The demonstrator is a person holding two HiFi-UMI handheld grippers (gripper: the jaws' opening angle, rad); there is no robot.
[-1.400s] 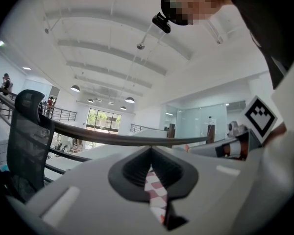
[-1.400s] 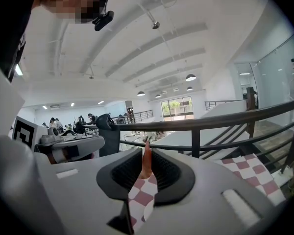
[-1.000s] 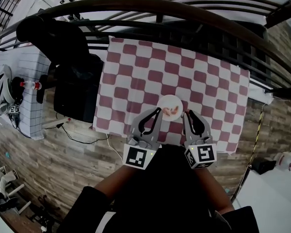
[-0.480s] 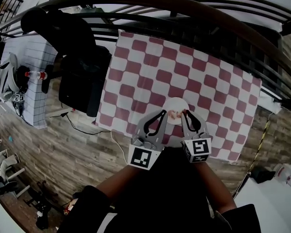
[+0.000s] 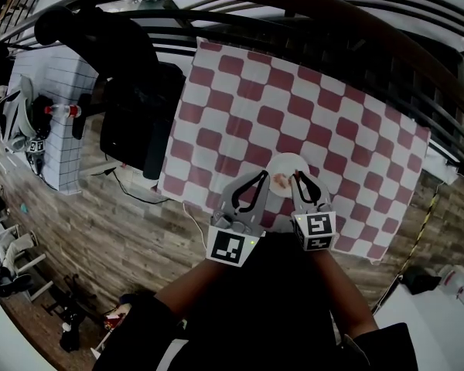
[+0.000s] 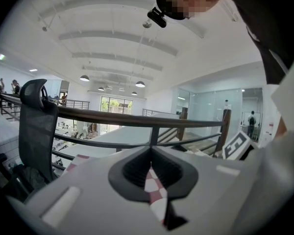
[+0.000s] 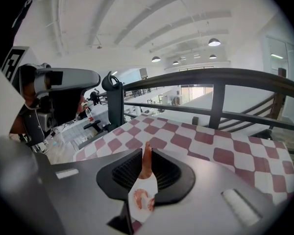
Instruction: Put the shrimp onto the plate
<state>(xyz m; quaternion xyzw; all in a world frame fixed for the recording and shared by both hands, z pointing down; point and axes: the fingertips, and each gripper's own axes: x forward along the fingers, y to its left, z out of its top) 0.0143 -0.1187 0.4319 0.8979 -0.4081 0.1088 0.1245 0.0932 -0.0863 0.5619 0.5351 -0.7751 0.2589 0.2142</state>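
The tablecloth (image 5: 309, 107) before you is checked maroon and white, and the plate (image 5: 290, 163) is plain white. The shrimp (image 7: 146, 163) is orange-pink, your right tool (image 5: 296, 178) grey with a black-and-white marker cube (image 5: 315, 229), and the floor (image 5: 124, 230) brown wood plank.

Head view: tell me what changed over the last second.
The right gripper slid left from beside the plate to over it, fingers shut on a shrimp. Nothing visibly grabbed or released. Unchanged: left gripper shut at the plate's left rim, another shrimp lying on the plate.
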